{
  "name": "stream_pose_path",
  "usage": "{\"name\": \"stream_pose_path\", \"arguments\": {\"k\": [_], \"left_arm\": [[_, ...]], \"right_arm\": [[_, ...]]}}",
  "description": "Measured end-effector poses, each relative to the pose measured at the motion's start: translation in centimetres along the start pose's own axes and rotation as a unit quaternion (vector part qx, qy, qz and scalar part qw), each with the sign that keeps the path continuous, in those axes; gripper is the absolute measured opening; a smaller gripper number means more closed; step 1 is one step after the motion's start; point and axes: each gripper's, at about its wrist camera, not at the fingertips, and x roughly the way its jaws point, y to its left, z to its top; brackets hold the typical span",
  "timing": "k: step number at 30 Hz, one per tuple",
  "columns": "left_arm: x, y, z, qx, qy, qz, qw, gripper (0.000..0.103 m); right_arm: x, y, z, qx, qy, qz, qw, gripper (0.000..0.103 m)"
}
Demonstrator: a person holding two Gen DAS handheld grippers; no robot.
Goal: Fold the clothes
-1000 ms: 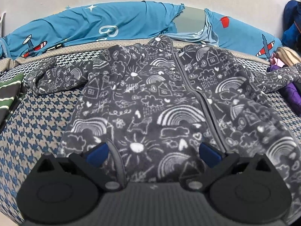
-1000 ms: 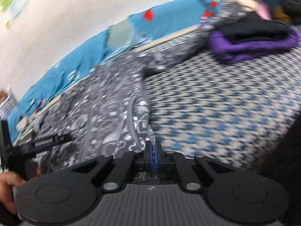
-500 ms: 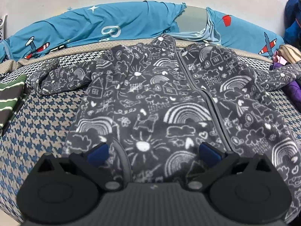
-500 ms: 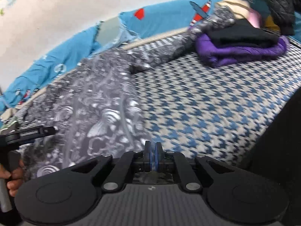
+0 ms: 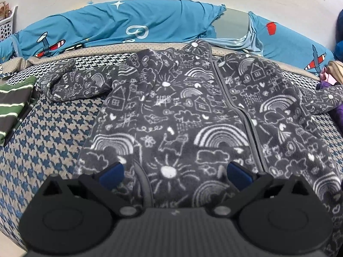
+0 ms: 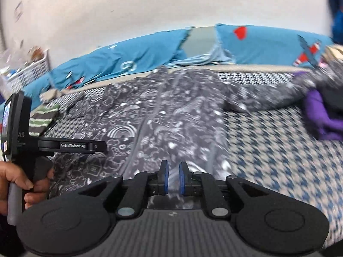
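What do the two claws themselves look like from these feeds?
Both claws, left and right, are matte black with blue finger pads, round black discs either side and a ribbed grey body. In the right wrist view, the left one's arm reads "GenRobot.AI" in white, on a grey handle.

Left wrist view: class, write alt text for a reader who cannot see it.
A grey fleece jacket with white doodles lies spread, zipped, on a houndstooth bed cover. The open left tongs hover at its hem; blue aeroplane-print bedding lies behind.
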Motion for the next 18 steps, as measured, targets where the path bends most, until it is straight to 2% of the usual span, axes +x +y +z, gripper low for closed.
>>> {"name": "stream_pose_path", "arguments": {"k": [9, 18], "left_arm": [[1.1, 0.3, 1.2, -0.022, -0.003, 0.009, 0.9997, 0.103], [2.5, 0.5, 2.3, -0.036, -0.011, 0.023, 0.9990, 0.103]], "right_arm": [[4.1, 1.1, 2.6, -0.062, 0.008, 0.033, 0.997, 0.011], [7.6, 0.8, 4.2, -0.054, 0.015, 0.029, 0.998, 0.012]]}}
